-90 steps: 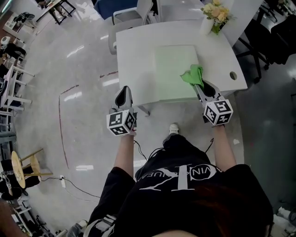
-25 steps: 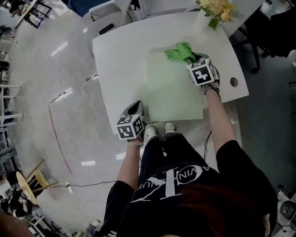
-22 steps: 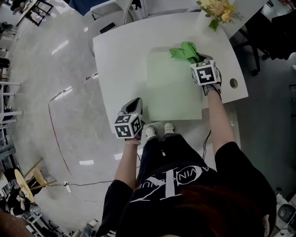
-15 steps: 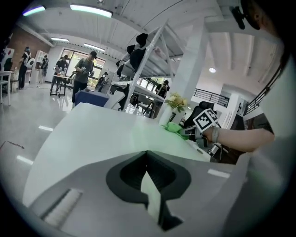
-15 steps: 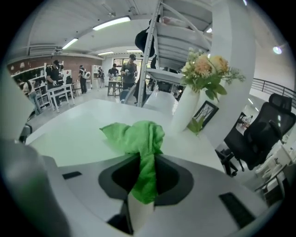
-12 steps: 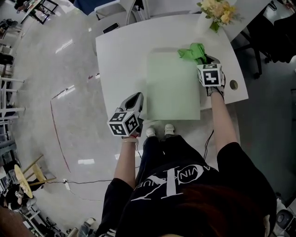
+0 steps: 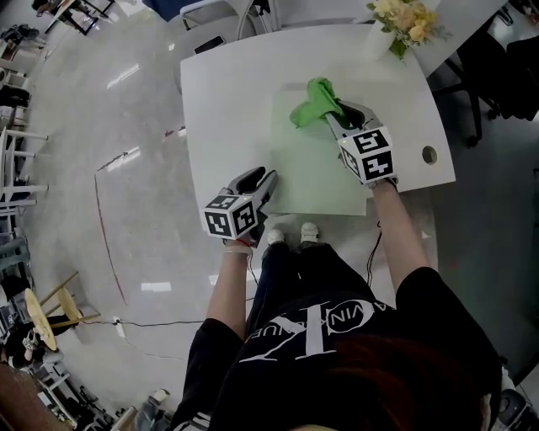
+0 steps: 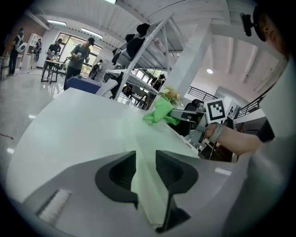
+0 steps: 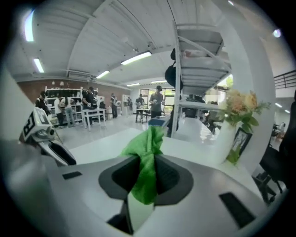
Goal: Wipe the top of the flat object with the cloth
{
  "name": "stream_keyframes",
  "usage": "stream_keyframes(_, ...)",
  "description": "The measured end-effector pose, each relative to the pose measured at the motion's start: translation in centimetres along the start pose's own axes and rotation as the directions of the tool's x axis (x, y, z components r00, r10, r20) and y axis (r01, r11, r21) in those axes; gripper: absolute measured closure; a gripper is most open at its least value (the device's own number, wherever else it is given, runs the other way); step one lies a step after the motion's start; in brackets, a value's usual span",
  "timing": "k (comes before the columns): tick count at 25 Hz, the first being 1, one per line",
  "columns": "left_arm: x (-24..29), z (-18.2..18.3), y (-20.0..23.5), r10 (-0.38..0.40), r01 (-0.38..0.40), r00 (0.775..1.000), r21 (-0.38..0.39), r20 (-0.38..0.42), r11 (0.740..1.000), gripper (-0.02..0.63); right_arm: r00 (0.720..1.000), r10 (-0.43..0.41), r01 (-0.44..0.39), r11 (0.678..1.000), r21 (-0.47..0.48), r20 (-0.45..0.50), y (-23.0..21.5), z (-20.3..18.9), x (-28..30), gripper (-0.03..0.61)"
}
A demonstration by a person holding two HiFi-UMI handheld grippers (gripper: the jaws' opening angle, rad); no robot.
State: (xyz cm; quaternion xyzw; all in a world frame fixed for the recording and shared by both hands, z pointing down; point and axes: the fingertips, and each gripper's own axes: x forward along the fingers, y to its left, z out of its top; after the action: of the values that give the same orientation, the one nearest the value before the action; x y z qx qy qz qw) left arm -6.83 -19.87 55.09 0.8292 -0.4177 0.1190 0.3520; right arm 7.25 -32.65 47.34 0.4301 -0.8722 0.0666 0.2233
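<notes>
A pale green flat board [image 7: 316, 164] lies on the white table [image 7: 227, 93]. My right gripper [image 7: 333, 114] is shut on a bright green cloth [image 7: 312, 101], which hangs bunched from its tips over the board's far part. In the right gripper view the cloth [image 9: 148, 143] fills the gap between the jaws of that gripper [image 9: 145, 171]. My left gripper [image 7: 268, 178] sits at the board's near left corner. Its jaws have just been opening and now stand apart. In the left gripper view the board [image 8: 148, 139] shows through the gap of the left gripper [image 8: 145, 159], with the pads off it.
A vase of flowers [image 7: 396, 21] stands at the table's far right corner. A round cable hole [image 7: 430, 155] sits near the table's right edge. A chair [image 7: 215, 13] stands behind the table. People work at tables far off in the room.
My right gripper has swung left with the cloth, from the board's right edge to over its far part. The left gripper has edged to the board's corner and its jaws have parted.
</notes>
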Motion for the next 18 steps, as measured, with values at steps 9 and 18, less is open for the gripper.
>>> stream_keyframes(9,-0.4,-1.2,-0.6,-0.047,0.046,0.998,-0.017,-0.030,0.999,0.472,0.950,0.291,-0.308,0.935,-0.174,-0.115,11.8,-0.7,2.1,0.495)
stream_keyframes(18,-0.5,-1.5,-0.5,-0.058,0.058,0.998,-0.024,-0.031,0.998,0.490,0.940,0.182,-0.294,0.861,-0.415,-0.288,13.9,-3.5,3.7,0.495)
